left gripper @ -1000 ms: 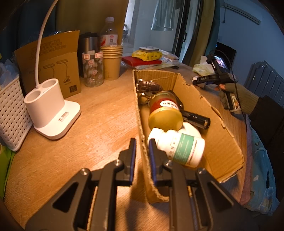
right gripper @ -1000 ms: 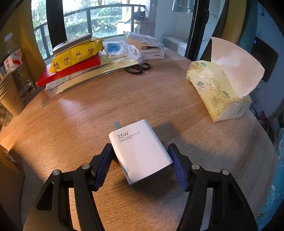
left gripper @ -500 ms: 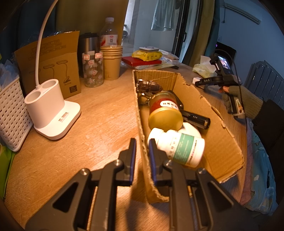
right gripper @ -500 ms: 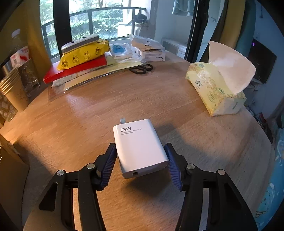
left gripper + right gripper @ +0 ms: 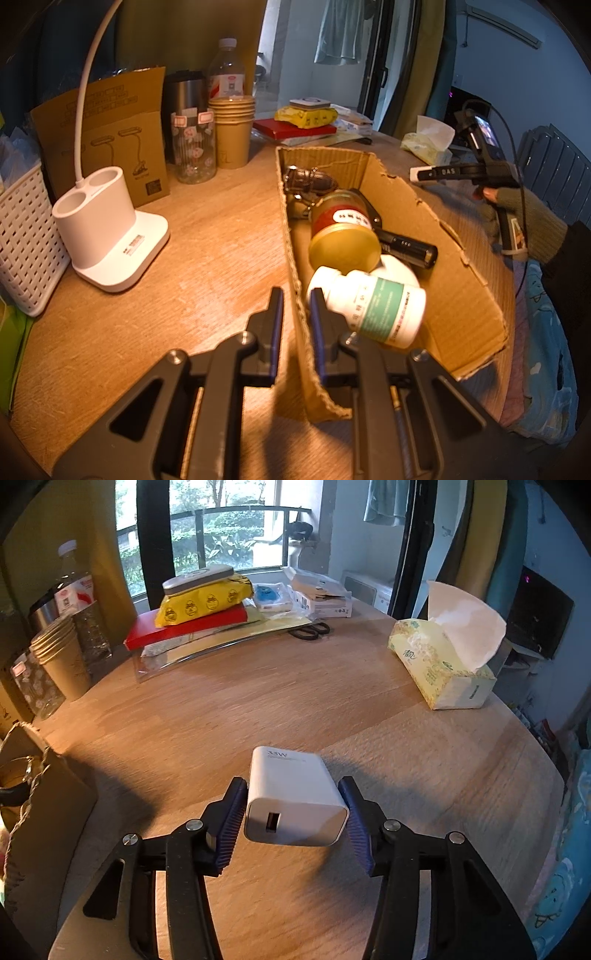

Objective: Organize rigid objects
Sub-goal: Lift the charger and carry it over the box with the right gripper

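Observation:
My left gripper (image 5: 295,295) is shut on the near left wall of an open cardboard box (image 5: 290,229). Inside the box lie a yellow-lidded jar (image 5: 343,236), a white pill bottle (image 5: 373,306), a black torch (image 5: 406,247) and a dark metal piece (image 5: 310,181). My right gripper (image 5: 292,782) is closing, and its blue pads press both sides of a white charger (image 5: 295,805), which hangs tilted just above the wooden table. From the left wrist view the right gripper (image 5: 424,172) sits beyond the box's far wall, held by a gloved hand (image 5: 517,206). The box's corner (image 5: 44,775) shows at the left of the right wrist view.
A tissue box (image 5: 443,668) stands at the right. Scissors (image 5: 310,629) and a red book under a yellow pack (image 5: 199,602) lie at the back. Left of the box are paper cups (image 5: 232,129), a glass (image 5: 194,147), a white lamp base (image 5: 107,229) and a white basket (image 5: 22,236).
The right gripper's jaws came in against the charger and lifted it off the table. It shifted towards the box, whose corner now shows at the left. The left gripper stayed put.

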Demonstrator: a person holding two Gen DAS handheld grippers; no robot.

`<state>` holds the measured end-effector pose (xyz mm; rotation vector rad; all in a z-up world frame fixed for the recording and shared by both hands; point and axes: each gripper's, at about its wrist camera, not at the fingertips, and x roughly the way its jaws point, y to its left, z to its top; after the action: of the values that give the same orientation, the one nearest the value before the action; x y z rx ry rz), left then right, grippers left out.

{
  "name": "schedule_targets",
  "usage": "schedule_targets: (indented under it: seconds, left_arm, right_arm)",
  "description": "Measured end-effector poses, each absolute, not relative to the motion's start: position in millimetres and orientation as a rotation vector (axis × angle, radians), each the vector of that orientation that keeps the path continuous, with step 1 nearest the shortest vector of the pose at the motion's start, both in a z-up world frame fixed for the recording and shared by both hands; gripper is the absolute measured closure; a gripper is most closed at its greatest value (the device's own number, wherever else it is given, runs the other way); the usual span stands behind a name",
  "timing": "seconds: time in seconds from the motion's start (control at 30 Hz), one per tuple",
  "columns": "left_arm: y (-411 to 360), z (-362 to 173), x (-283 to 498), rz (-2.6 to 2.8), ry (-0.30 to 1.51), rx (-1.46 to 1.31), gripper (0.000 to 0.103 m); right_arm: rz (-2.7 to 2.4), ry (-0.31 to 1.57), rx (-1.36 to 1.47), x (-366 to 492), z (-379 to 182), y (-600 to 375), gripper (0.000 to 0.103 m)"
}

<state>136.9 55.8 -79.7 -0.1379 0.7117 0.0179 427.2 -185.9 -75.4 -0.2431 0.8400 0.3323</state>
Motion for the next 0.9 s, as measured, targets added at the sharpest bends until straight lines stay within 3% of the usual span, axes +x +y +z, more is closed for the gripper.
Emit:
schedule_targets:
  seconds: [0.4,0.9]
  left_arm:
    - [56,-79,136,0.019,0.71,-0.134,0.087]
    - [57,-78,135,0.023,0.708,-0.129,0.087]
  right_arm:
    - [0.37,0.762,-0.26,382,-54,-181,0.051]
    - [0.572,0.632,-0.352,273,13,-120,0.051]
